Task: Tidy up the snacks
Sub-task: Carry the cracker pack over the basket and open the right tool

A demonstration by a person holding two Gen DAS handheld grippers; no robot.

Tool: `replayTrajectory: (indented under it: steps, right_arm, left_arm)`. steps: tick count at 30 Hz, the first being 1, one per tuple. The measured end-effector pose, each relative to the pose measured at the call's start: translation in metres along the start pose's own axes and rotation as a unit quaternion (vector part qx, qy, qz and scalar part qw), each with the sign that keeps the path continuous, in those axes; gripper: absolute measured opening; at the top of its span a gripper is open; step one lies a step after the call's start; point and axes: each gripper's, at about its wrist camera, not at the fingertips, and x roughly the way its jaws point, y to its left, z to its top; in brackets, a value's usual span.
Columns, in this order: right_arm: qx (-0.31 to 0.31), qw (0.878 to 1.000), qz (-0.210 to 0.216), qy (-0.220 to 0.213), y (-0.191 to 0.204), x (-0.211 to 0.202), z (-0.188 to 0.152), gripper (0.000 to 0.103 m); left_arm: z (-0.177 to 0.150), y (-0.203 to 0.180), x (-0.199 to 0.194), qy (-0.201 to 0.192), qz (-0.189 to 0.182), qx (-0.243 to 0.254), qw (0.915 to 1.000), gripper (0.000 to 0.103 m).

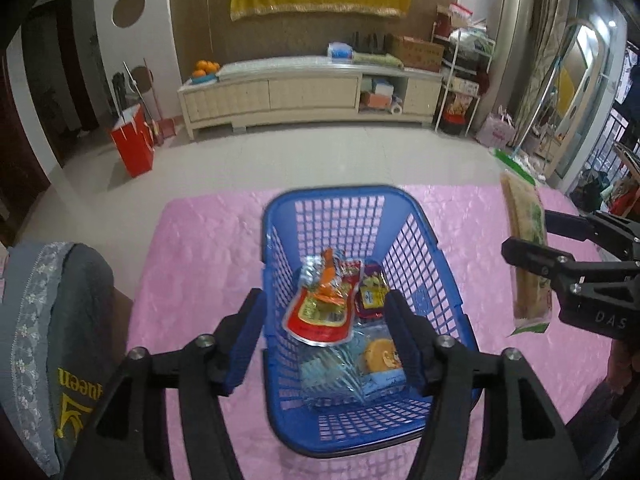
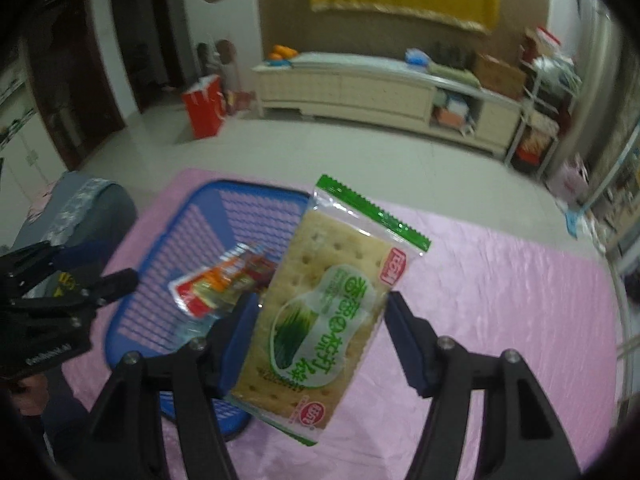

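The blue basket [image 1: 420, 236] is sitting on the pink tabletop [image 1: 200, 248], and everything here is placed against it. Inside the basket a red sauce-style packet [image 1: 320, 312] is lying on top of a purple packet [image 1: 372, 292], with a clear pack holding a round yellow cake [image 1: 380, 354] lying nearer the camera. The left tool [image 1: 324, 340] is hanging over the basket's near half with its jaws standing apart and nothing between them; one finger is showing outside the basket's left wall and the other over its inside. The right tool [image 2: 320, 340] is holding a green-edged cracker packet [image 2: 328, 304] in the air, to the right of the basket and above the tabletop, its two blue pads [image 2: 240, 340] clamping the packet's long sides. The packet is standing tilted, green serrated end uppermost. A grey cushioned chair back [image 1: 60, 320] is standing to the left of the basket.
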Motion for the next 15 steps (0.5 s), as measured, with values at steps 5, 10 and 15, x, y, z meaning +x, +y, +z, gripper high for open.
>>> replayTrajectory:
  steps: [5, 10, 15]
  right_arm:
    - [-0.023, 0.999, 0.025, -0.002, 0.016, 0.002, 0.010, 0.069]
    - [-0.038, 0.998, 0.040, 0.008, 0.033, 0.013, 0.014, 0.069]
    - [-0.048, 0.997, 0.048, 0.025, 0.051, 0.031, 0.017, 0.069]
  left_arm:
    - [0.001, 0.016, -0.011, -0.014, 0.009, 0.002, 0.9999, 0.068]
    - [-0.005, 0.030, -0.007, -0.015, 0.015, -0.010, 0.9997, 0.072]
    - [-0.011, 0.046, 0.007, -0.004, 0.019, -0.025, 0.9995, 0.072]
